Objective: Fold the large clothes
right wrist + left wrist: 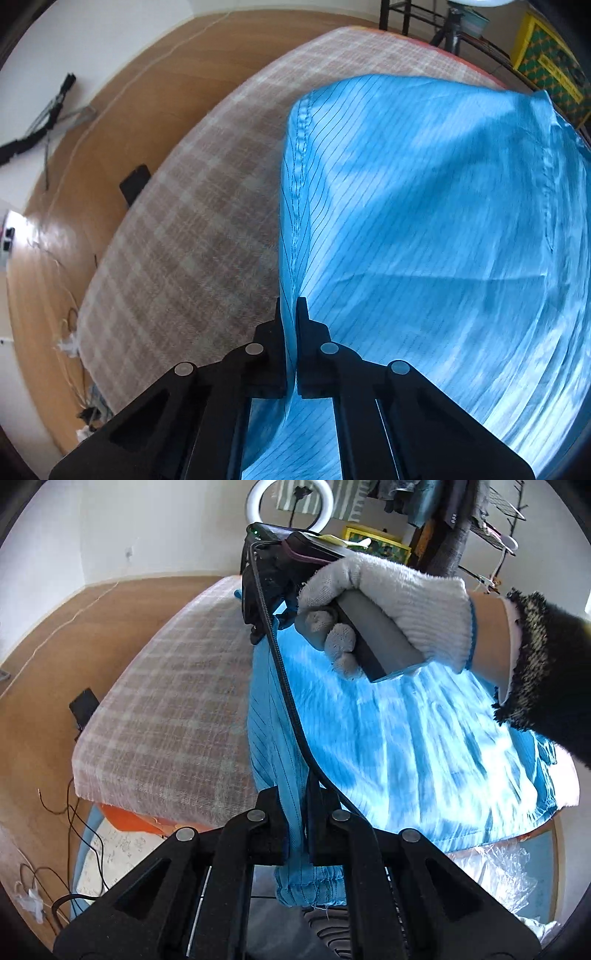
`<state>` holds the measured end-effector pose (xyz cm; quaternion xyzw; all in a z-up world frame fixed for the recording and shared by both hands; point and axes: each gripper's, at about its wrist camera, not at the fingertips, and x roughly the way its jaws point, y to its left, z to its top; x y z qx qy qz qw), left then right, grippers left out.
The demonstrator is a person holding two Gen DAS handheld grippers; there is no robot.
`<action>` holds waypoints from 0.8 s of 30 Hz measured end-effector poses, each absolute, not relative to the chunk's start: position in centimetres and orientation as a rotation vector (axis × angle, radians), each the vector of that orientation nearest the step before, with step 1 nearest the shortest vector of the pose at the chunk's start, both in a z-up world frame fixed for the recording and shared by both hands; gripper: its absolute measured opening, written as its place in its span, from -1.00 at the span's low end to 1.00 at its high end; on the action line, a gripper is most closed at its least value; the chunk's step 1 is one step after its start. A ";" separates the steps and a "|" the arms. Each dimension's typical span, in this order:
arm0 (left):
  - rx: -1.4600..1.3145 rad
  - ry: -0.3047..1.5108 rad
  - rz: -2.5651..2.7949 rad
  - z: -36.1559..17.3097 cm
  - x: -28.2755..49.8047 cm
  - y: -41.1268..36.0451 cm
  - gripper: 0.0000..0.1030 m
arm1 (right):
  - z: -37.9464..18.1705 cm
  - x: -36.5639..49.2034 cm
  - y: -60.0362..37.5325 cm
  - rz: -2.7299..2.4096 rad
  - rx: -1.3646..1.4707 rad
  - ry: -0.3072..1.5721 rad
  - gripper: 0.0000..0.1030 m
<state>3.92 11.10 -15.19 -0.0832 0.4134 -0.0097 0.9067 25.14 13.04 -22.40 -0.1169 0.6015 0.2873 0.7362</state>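
Here the blue garment (424, 229), a thin shiny cloth with fine dark pinstripes, lies partly spread over the checked bed cover (192, 229) and is lifted along one edge. The left tool (298, 834) is clamped on a gathered strip of it, with an elastic cuff (310, 890) hanging just below the jaws. The right tool (290, 343) is likewise closed on a fold of the same cloth, beside a stitched seam (297, 177) that runs away from it.

Both grips appear to sit on one long side of the garment, probably so that side can be carried across the rest as a single fold. Held at two points, the edge stays taut instead of sagging, which suits so large and slippery a piece.

In the left wrist view the right tool's body and the white-gloved right hand (388, 602) around its handle sit over the cloth, and a black cable (284, 686) crosses in front. They cover where the far grip meets the fabric there.

What kind of garment it is I cannot tell: the far end runs out of frame at the right in both views. Motion blur smears the stripes low on the right. Clear plastic (491, 871) and orange fabric (129, 819) show under the bed cover's near edge, their extent hidden.
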 end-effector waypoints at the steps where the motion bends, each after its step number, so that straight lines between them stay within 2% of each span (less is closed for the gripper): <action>1: -0.161 0.845 -0.026 -14.8 3.7 10.7 -0.93 | -21.7 25.1 12.2 0.646 -0.223 1.308 -0.98; 8: -0.103 0.807 -0.091 -12.7 2.5 7.4 -0.94 | -17.2 25.1 3.9 0.692 0.019 1.225 -0.99; 15: -0.027 0.799 -0.182 -12.0 1.7 2.5 -0.94 | -15.2 24.6 -6.1 0.662 0.236 1.144 -0.99; 19: 0.014 0.824 -0.249 -12.4 1.4 -0.5 -0.94 | -15.8 23.9 -12.7 0.613 0.377 1.108 -0.99; 24: 0.067 0.872 -0.311 -13.8 1.7 -4.0 -0.94 | -20.5 24.5 -20.4 0.500 0.607 1.182 -0.99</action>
